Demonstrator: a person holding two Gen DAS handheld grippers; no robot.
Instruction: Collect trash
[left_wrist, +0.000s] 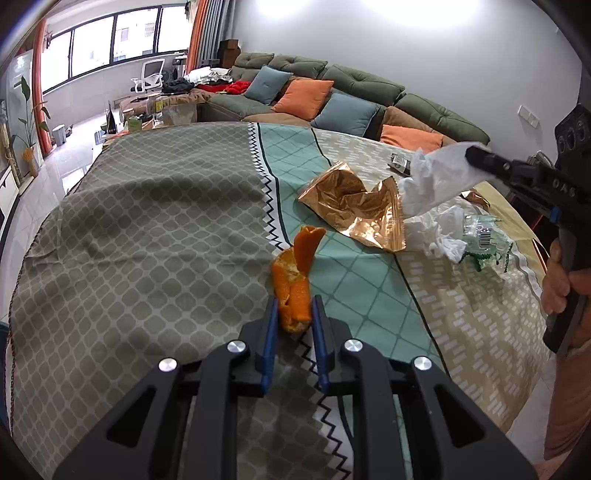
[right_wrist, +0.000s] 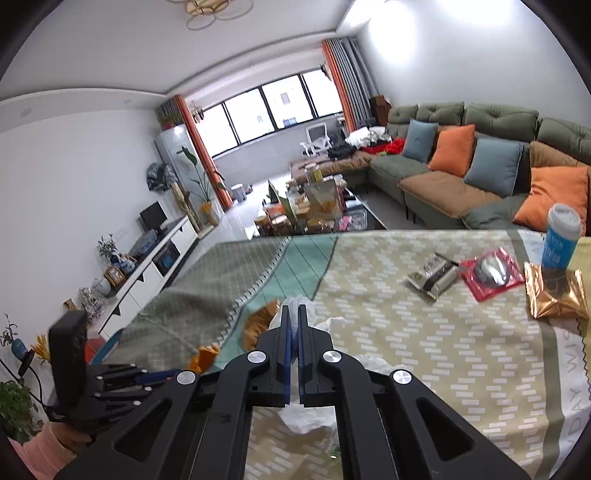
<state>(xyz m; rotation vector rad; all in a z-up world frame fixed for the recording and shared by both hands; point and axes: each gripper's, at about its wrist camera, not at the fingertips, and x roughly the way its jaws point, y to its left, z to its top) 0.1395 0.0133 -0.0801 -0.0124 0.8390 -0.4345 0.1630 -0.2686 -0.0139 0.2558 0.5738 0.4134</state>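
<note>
On the table's patterned cloth (left_wrist: 147, 221), the left claw (left_wrist: 293, 310) pinches a curled orange peel (left_wrist: 295, 273), while the right claw (right_wrist: 294, 325), closed, holds a crumpled white tissue (left_wrist: 436, 181) above a copper foil wrapper (left_wrist: 354, 206).

Grey tablecloth (left_wrist: 129, 221) lies bare; foil bag (left_wrist: 354, 206), tissues (left_wrist: 436, 232) crowd the other side.

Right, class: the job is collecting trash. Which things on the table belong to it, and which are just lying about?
Trash for the job:
orange peel, in the left tool
white tissue, in the right tool
copper foil bag
crushed clear bottle

Just lying about:
sofa cushions
blue cup
</note>
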